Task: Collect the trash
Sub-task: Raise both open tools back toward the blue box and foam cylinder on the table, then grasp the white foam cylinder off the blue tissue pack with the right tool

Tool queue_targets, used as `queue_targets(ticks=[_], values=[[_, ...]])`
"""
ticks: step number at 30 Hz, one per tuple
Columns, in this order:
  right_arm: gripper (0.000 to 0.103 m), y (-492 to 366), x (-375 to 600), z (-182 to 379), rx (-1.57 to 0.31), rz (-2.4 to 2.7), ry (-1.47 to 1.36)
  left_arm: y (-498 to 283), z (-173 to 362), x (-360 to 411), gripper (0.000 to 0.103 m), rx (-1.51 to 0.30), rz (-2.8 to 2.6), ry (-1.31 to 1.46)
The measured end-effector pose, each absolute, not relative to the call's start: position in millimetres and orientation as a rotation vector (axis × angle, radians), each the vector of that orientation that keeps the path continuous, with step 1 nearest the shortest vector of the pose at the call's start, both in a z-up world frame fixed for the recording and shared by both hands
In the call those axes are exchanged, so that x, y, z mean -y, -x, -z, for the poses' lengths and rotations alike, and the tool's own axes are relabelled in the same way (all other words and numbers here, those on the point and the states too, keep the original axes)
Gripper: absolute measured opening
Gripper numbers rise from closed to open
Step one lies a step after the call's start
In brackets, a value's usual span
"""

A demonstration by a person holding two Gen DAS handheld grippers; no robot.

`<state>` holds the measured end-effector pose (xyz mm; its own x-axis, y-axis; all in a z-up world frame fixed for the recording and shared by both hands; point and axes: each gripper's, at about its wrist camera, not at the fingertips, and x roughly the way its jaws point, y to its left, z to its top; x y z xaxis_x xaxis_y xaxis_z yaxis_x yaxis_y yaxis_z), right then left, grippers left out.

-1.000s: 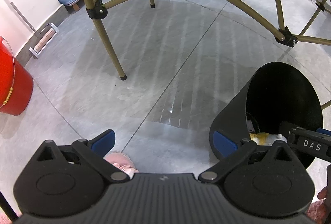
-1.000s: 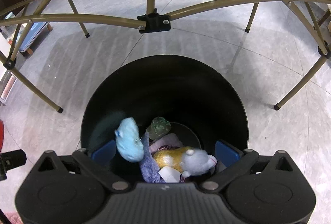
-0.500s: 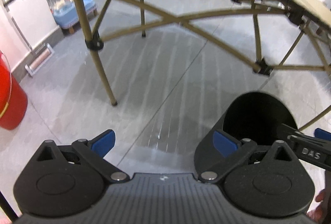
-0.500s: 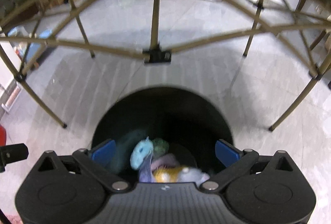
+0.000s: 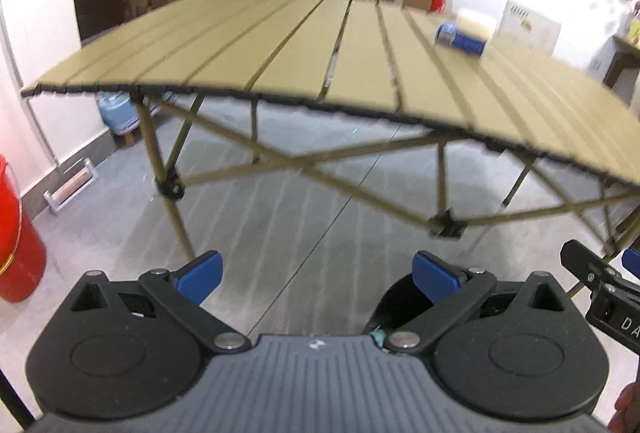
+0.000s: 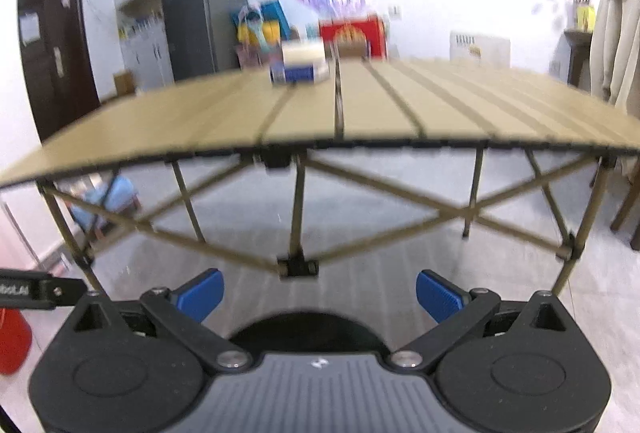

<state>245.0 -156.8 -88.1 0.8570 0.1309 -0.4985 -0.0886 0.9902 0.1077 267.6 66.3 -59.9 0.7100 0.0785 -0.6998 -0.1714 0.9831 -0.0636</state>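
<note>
We hold both grippers low in front of a folding table, looking along its tan slatted surface (image 5: pixel 304 45). The left gripper (image 5: pixel 316 275) has its blue fingers (image 5: pixel 200 273) spread wide apart, with nothing between them. The right gripper (image 6: pixel 320 291) also has its fingers (image 6: pixel 438 295) wide apart and empty. The black trash bin (image 6: pixel 304 331) stands on the grey floor (image 5: pixel 304 217) just below the right gripper; only its upper rim shows, and we cannot see what is inside. In the left view the same bin appears at the lower right, behind the right finger. On the far part of the surface lies a blue-and-white package (image 6: pixel 298 73) with a pale box (image 5: pixel 476 21) just behind it, both blurred. A red bucket (image 5: pixel 16 237) stands at the left.
</note>
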Motion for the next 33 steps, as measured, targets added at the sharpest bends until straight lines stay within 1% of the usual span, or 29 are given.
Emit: queue_targets(ticks=[4, 7, 14, 21, 33], values=[[0.103, -244, 171, 63, -0.420, -0.122, -0.119, -272, 39, -54, 0.103, -0.711, -0.129, 0.087], [0.103, -248, 175, 49, -0.373, -0.143, -0.120, -279, 25, -49, 0.103, -0.680, -0.121, 0.078], [0.103, -284, 178, 26, -0.339, -0.173, -0.111, -303, 1, -41, 0.103, -0.620, -0.130, 0.048], [0.103, -327, 176, 1, -0.299, -0.177, -0.079, -346, -14, -36, 0.103, -0.572, -0.133, 0.025], [0.103, -427, 152, -17, -0.302, -0.206, -0.008, -436, -16, -46, 0.103, -0.542, -0.147, 0.008]])
